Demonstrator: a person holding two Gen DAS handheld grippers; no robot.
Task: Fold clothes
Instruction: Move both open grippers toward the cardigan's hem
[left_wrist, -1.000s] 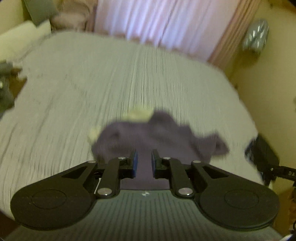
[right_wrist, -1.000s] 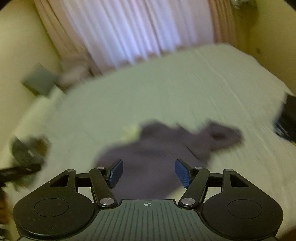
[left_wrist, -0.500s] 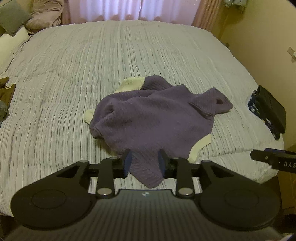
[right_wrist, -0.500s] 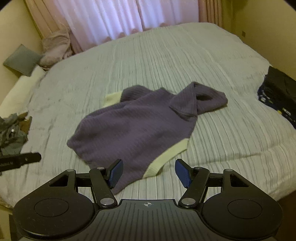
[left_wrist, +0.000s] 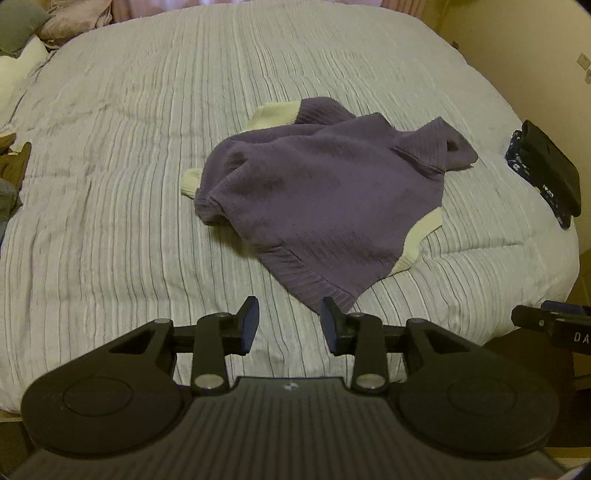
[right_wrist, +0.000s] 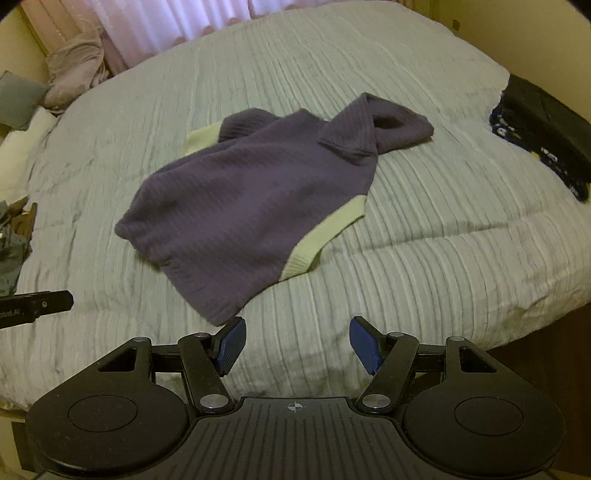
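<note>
A purple knitted sweater (left_wrist: 321, 192) with cream cuffs and a turtleneck lies crumpled in the middle of the striped bed cover (left_wrist: 110, 184). In the right wrist view the sweater (right_wrist: 243, 199) has a cream hem band (right_wrist: 325, 236) on its near right side. My left gripper (left_wrist: 290, 319) is open just short of the sweater's near corner, with nothing between its fingers. My right gripper (right_wrist: 297, 338) is open wide over the bed's front edge, a little right of that same corner, also empty.
A dark folded stack of clothes (left_wrist: 550, 173) sits at the bed's right edge (right_wrist: 543, 122). Pillows and a pink bundle (right_wrist: 74, 70) lie at the far left by the curtain. More garments (right_wrist: 11, 236) are heaped at the left edge.
Both views swung down and closer to the bed. The left gripper has widened from nearly shut to open and now sits clear of the sweater's near corner. The right gripper stayed open.
</note>
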